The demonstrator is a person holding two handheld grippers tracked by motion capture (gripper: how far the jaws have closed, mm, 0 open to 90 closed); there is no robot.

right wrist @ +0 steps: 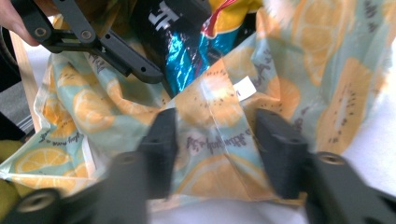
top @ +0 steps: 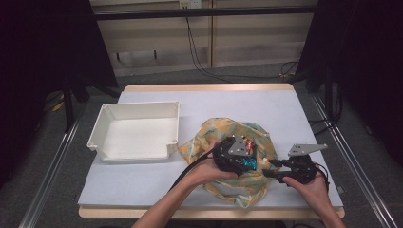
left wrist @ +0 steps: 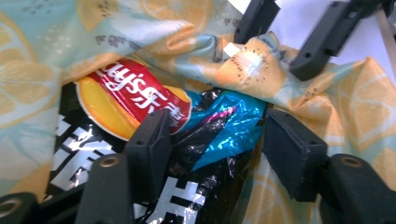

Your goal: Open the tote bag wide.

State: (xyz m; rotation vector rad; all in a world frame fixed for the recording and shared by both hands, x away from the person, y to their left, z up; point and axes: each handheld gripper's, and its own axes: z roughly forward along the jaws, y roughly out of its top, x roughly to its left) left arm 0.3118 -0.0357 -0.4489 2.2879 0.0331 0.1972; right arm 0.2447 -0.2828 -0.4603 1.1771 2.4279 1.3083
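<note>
A fabric bag (top: 228,130) printed with orange and kiwi slices lies crumpled on the white table top (top: 247,102). Inside it I see a red snack bag (left wrist: 135,93), a black and blue foil packet (left wrist: 224,123) and a black packet with white characters (left wrist: 74,149). My left gripper (left wrist: 217,140) reaches into the bag's mouth, jaws open on either side of the black and blue packet. My right gripper (right wrist: 219,135) is open at the bag's right rim, with a fold of the fabric (right wrist: 215,116) between its jaws. In the high view the left gripper (top: 247,160) and right gripper (top: 271,167) are close together.
An empty white tray (top: 140,105) sits left of the bag on the table. The table's wooden front edge (top: 119,212) runs close under my forearms. Cables lie on the floor (top: 204,71) beyond the far edge, and dark curtains hang on both sides.
</note>
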